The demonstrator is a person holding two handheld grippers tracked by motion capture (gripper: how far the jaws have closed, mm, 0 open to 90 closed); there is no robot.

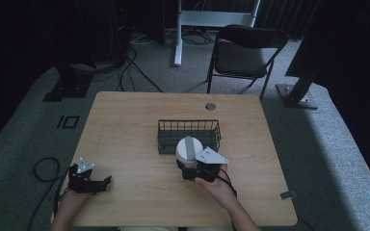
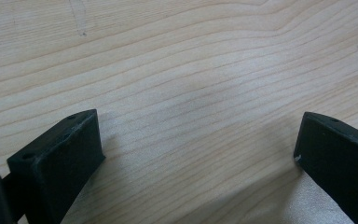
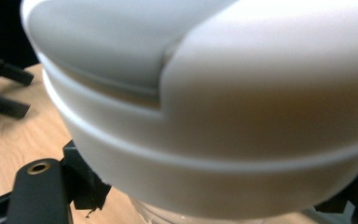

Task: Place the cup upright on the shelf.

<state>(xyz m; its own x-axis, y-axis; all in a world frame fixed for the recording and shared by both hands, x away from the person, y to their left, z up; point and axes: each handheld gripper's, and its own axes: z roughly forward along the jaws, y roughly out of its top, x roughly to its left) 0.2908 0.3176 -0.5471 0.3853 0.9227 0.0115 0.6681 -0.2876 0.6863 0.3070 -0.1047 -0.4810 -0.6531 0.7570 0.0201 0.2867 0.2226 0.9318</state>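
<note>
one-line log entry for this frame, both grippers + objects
left gripper: open, empty, low over table | right gripper: shut on white lidded container, at near side of wire basket | basket: looks empty

Your right gripper (image 1: 192,166) holds a round white container (image 1: 189,150) with a white lid and a grey strap-like band running across its top. It sits upright between the jaws, the body gripped low down and the wide lid bulging out above them. In the right gripper view the lid (image 3: 205,107) looms very close, blurred, with a stepped rim and a paler raised section meeting a greyer one. Just beyond the gripper, touching or nearly touching the container, stands a dark wire basket (image 1: 189,135), rectangular and open-topped, resting flat on the counter (image 1: 125,144).
</note>
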